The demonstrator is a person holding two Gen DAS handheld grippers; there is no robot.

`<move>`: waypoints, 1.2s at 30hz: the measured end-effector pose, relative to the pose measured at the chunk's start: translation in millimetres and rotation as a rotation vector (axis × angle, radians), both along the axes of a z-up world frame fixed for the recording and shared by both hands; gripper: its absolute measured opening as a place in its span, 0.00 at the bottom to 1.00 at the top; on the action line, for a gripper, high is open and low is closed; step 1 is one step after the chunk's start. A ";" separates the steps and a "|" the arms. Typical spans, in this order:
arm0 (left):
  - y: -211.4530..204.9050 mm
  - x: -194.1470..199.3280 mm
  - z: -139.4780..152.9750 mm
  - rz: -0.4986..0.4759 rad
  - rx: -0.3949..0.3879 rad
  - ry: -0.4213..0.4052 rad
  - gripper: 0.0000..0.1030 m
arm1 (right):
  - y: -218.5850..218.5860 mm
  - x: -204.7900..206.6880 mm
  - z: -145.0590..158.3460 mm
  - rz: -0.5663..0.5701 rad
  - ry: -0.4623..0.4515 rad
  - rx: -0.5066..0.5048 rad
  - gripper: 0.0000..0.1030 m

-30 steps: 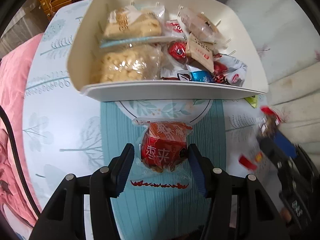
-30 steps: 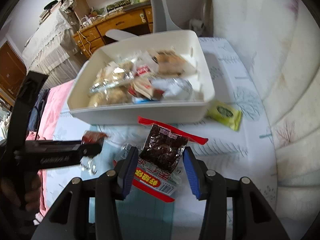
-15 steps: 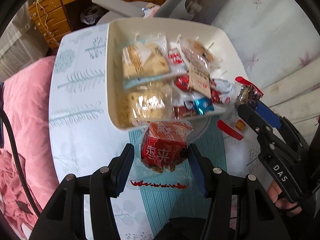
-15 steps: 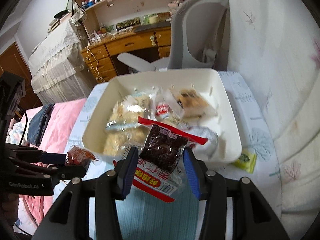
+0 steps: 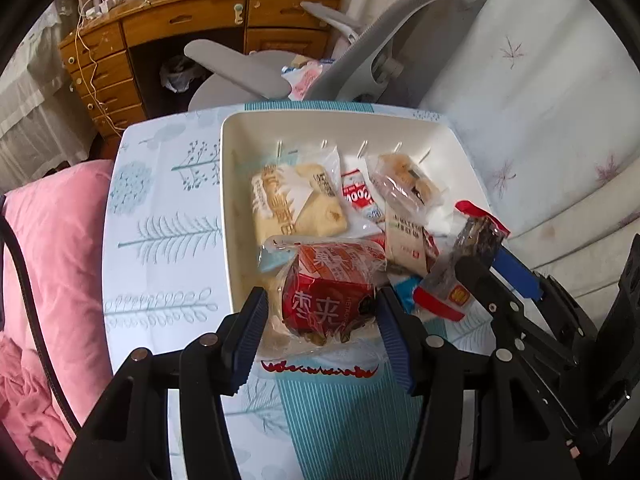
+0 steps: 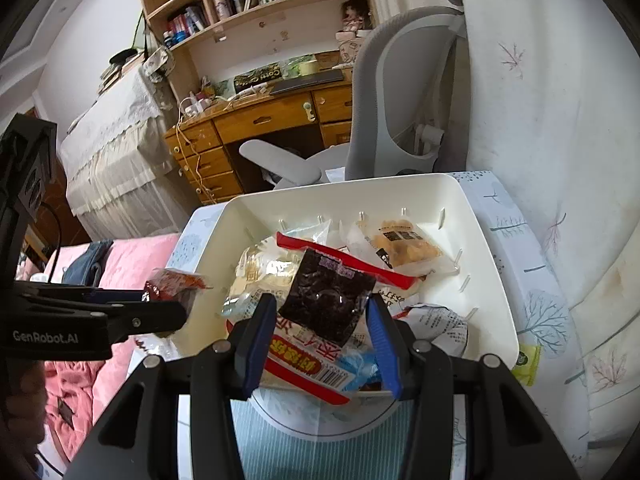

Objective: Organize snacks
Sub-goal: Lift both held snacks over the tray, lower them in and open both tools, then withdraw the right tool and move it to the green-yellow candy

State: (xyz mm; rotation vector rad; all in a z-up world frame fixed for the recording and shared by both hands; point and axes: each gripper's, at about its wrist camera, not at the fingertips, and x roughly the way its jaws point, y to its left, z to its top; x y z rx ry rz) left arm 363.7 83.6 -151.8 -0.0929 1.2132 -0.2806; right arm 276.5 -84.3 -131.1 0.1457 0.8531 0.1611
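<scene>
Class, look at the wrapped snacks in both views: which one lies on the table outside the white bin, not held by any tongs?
The small yellow-green packet, lying on the tablecloth beside the white plastic bin; the others are in it or held.

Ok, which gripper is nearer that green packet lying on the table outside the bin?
Right. The right gripper hangs over the bin's near edge, near the green packet; the left gripper is beyond the bin's opposite side.
</scene>
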 end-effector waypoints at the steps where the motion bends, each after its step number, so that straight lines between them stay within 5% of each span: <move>1: -0.4 1.6 -2.1 0.005 -0.003 0.000 0.53 | -0.4 0.7 0.0 -0.003 -0.001 0.003 0.46; 5: -3.6 4.5 -2.2 0.018 -0.014 -0.005 0.62 | -1.7 1.1 0.9 0.004 0.001 0.008 0.47; 7: -5.4 3.2 0.2 0.029 0.002 -0.020 0.85 | -3.6 0.8 2.2 0.003 0.011 0.005 0.51; 12: -12.4 -0.9 4.4 0.054 0.062 -0.029 0.85 | -11.9 -4.0 6.8 0.005 0.026 -0.007 0.67; 36: -96.4 -73.9 20.1 0.182 0.064 -0.007 0.85 | -106.9 -36.9 22.1 0.122 0.087 -0.125 0.69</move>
